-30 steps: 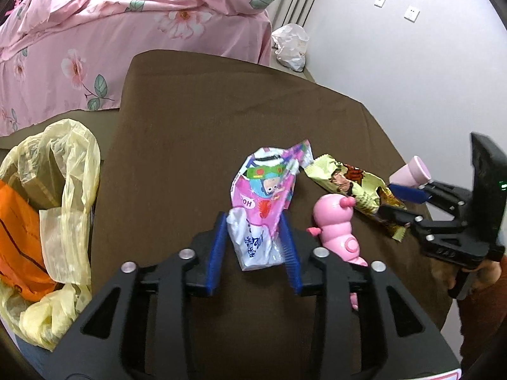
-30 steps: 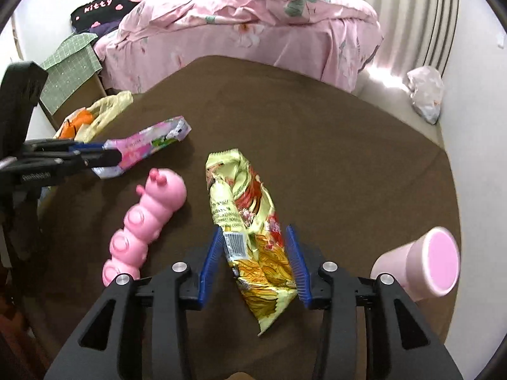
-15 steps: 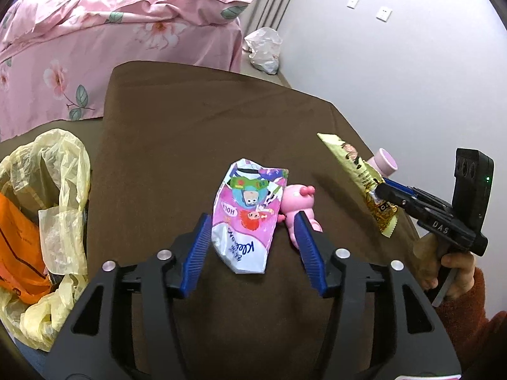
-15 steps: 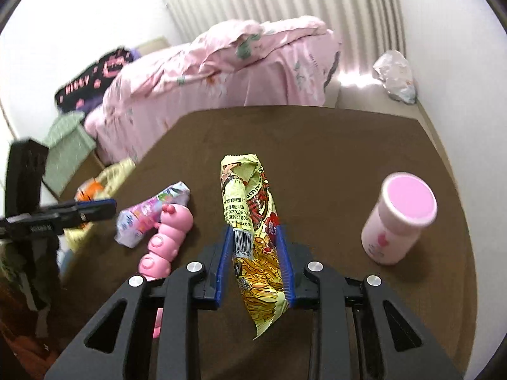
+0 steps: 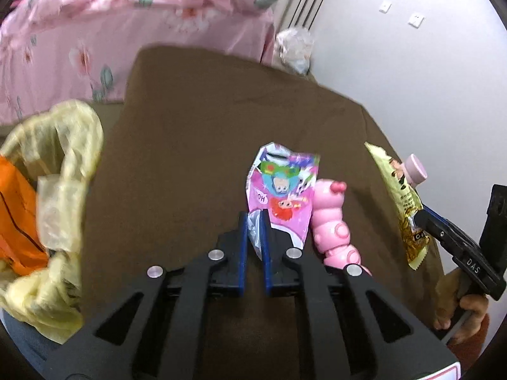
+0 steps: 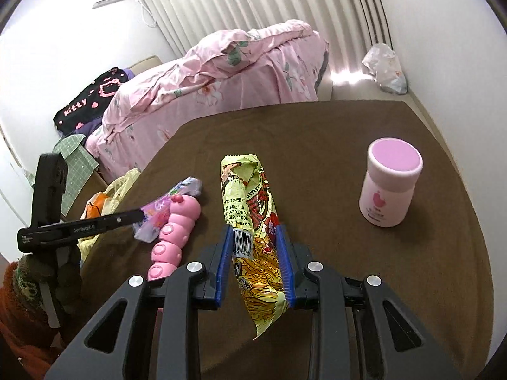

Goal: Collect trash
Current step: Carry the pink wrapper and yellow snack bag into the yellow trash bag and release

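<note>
My left gripper is shut on the near corner of a pink and purple snack wrapper, held over the brown table. It also shows in the right wrist view. My right gripper is shut on a yellow noodle-snack wrapper, lifted above the table; the wrapper also shows in the left wrist view. A yellow trash bag with orange trash inside sits off the table's left edge.
A pink caterpillar toy lies on the table between the two wrappers. A pink-lidded bottle stands at the right. A bed with pink covers and a white plastic bag lie beyond the table.
My left gripper opened, then shut again on the pink wrapper's corner. My right gripper closed on the yellow wrapper and lifted it off the table.
</note>
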`<state>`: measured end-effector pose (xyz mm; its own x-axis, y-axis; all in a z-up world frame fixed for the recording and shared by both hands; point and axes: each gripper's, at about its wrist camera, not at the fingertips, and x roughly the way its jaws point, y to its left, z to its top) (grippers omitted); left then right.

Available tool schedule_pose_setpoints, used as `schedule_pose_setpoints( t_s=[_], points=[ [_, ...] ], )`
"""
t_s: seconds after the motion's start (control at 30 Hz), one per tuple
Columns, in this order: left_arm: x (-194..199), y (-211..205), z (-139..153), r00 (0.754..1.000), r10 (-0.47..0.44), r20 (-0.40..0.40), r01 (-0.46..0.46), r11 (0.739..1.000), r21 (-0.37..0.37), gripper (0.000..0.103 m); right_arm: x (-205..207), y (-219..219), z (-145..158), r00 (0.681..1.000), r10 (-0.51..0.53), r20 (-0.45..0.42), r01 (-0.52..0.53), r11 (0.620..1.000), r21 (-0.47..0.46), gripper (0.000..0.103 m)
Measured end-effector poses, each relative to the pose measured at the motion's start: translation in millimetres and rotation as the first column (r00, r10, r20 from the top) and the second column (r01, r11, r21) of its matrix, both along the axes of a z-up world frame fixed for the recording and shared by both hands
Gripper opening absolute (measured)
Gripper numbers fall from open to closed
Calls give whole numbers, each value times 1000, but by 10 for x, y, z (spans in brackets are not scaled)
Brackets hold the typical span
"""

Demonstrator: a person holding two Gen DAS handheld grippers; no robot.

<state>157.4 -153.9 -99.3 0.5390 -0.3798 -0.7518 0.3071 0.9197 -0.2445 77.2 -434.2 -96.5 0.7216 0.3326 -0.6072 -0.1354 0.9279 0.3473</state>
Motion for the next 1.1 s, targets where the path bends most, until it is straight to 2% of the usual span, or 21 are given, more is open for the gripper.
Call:
schedule_pose_setpoints(
  t_s=[0.1, 0.2, 0.4, 0.6, 0.83, 1.1],
  points=[
    [-130, 17, 209, 996, -8, 90, 6, 1000, 25, 7, -5, 63, 85, 1000, 7, 23, -8, 1000, 9, 26],
    [-304, 143, 492, 981, 11, 194, -17, 999, 29, 7, -13, 204, 242, 998, 26, 63, -26, 1000, -3, 26],
    [-568, 585, 865, 945, 98, 311, -111, 994, 24, 7, -11, 629, 584, 984, 103, 144, -102, 995, -10, 26],
    [-682, 1222, 1010, 906, 227, 358, -245, 969, 6, 7, 38, 1242, 941, 955, 216, 204, -206, 976, -69, 26],
    [-735, 1914, 1021, 846, 375, 379, -407, 913, 3, 7, 331, 1928, 1150, 926, 322, 198, -321, 946, -37, 26],
    [-738, 2347, 598, 838, 472, 275, -486, 874, -20, 7, 653, 2551, 1078, 902, 409, 137, -413, 911, 1, 26]
  ],
)
